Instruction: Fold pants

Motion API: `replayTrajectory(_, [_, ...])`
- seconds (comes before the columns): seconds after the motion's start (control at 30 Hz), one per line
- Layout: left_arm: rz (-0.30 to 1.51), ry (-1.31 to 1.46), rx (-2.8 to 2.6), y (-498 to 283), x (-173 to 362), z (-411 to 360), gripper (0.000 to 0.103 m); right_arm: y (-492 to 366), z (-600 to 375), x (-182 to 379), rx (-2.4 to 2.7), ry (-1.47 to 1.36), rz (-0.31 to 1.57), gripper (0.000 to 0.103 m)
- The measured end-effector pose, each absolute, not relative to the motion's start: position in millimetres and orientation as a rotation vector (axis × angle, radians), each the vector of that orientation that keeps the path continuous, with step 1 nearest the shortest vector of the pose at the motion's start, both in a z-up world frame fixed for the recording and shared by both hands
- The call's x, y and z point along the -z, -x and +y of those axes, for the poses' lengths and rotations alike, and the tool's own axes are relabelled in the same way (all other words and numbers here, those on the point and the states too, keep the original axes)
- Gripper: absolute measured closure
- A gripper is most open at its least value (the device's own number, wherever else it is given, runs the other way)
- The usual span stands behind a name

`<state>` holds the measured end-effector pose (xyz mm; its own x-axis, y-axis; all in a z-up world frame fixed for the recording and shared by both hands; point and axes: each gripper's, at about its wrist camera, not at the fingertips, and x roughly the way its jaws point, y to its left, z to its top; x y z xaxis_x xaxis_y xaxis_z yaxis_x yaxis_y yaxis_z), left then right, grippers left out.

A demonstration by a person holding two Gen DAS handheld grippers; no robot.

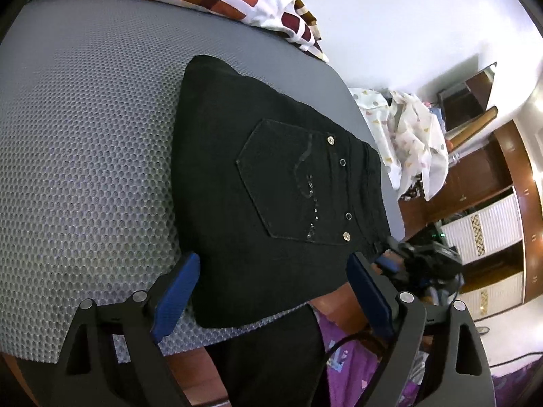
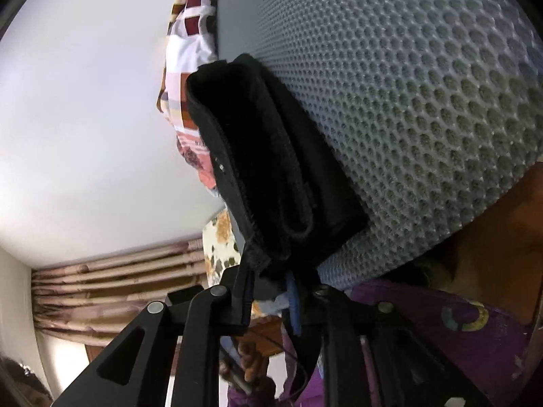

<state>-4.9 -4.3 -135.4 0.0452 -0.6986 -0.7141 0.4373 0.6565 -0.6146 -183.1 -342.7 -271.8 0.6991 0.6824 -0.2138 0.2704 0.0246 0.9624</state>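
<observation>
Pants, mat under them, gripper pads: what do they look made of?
Pants: black denim-like cotton, matte, with a stitched back pocket, metal rivets and thick folded layers seen edge-on; probably jeans.
Mat: grey, with a honeycomb dimple pattern; looks like foam or mesh fabric, which one is unclear.
Pads: blue, finely textured, likely rubber or soft plastic, on black rigid plastic-looking fingers.

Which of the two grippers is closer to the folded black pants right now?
Right. The right gripper is clamped on the near corner of the folded black pants, while the left gripper hangs open above their near edge, not touching.
</observation>
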Motion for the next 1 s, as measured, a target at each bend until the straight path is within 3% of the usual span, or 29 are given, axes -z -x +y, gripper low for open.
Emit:
replayTrajectory(0.13, [1.245,0.280,0.888,4.0,135.0,-1.3,0.015,200.9,-373.6,241.6,-0.268,-1.392,0.793,0.060])
replayTrajectory(0.37, [1.234,0.271,0.873,8.8,136.9,1.7,0.015,168.6,-392.5,208.9,-0.207,-1.176,0.773,0.056])
replayTrajectory(0.67, [1.224,0.233,0.844,7.1,141.0,-11.8,0.015,102.6,-363.5,217.4,-0.232,-0.962,0.864,0.052])
replayTrajectory(0.7, [1.226,0.233,0.841,5.7,142.7,-11.7,0.015,101.6,-362.3,217.3,-0.249,-0.962,0.859,0.057])
replayTrajectory(0.73, [1.231,0.235,0.837,4.4,145.2,-11.2,0.015,99.3,-359.9,217.0,-0.269,-0.951,0.862,0.089])
replayTrajectory(0.77, [1.237,0.239,0.832,2.9,147.5,-11.0,0.015,95.2,-356.4,217.3,-0.279,-0.937,0.876,0.097])
replayTrajectory(1.0, [1.279,0.287,0.813,-6.2,161.6,-4.4,0.015,91.6,-345.6,186.9,-0.294,-0.836,0.773,0.096])
